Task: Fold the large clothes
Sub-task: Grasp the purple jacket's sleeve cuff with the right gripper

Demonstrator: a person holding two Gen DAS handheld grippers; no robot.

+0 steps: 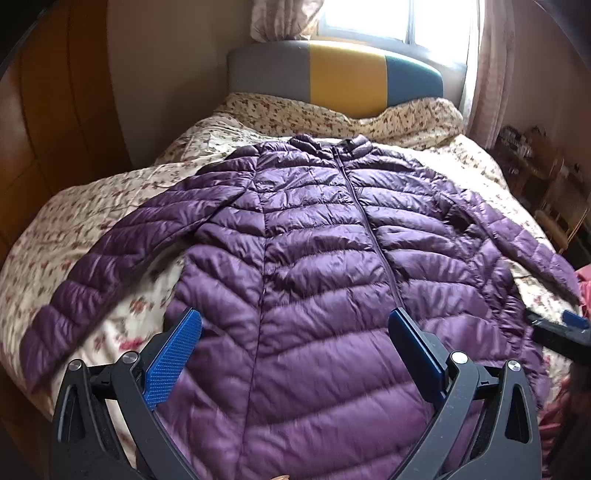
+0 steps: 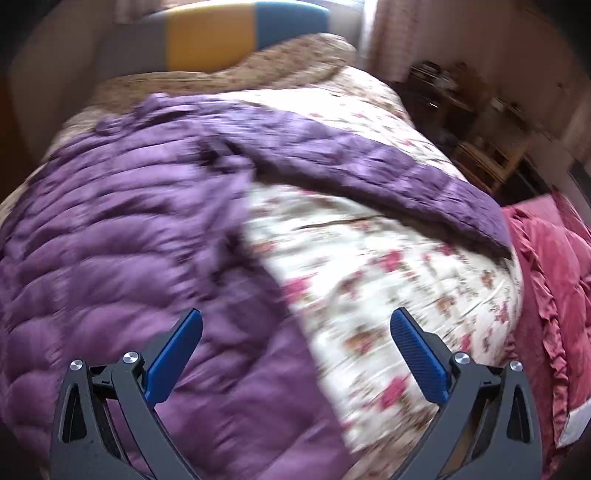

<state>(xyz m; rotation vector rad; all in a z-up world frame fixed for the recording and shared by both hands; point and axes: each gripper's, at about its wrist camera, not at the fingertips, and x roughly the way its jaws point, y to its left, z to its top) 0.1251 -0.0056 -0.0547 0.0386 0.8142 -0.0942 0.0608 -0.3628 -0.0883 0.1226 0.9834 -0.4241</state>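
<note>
Nearest our left wrist camera, the left gripper (image 1: 295,325) hangs with its jaws spread wide and nothing between them, poised over the lower front of the purple puffer jacket (image 1: 314,240). Its blue pads (image 1: 173,363) frame the hem area to either side of the zip (image 1: 364,229), which is closed and runs up the middle of the garment.

Our right gripper (image 2: 295,325) is likewise wide apart and empty. Between its fingers we see the jacket's right edge on one side and bare floral quilt (image 2: 388,295) on the other. This view is blurred, so fine detail of the fabric is lost. From the left wrist camera the right gripper's tip shows at the frame's right edge, just beside the jacket's hem corner.

Beyond the grippers, the jacket lies face up and flat on the quilt, collar (image 1: 328,142) pointing to the far end of the bed. Both sleeves are spread outward and angled down: the left sleeve (image 1: 92,266) on the quilt, the right sleeve (image 2: 369,173) reaching a pink ruffled cover (image 2: 554,266) at the bed's side.

Farther off stands a headboard (image 1: 343,77) in grey, yellow and teal, with a bright window (image 1: 388,18) and curtains behind it.
</note>
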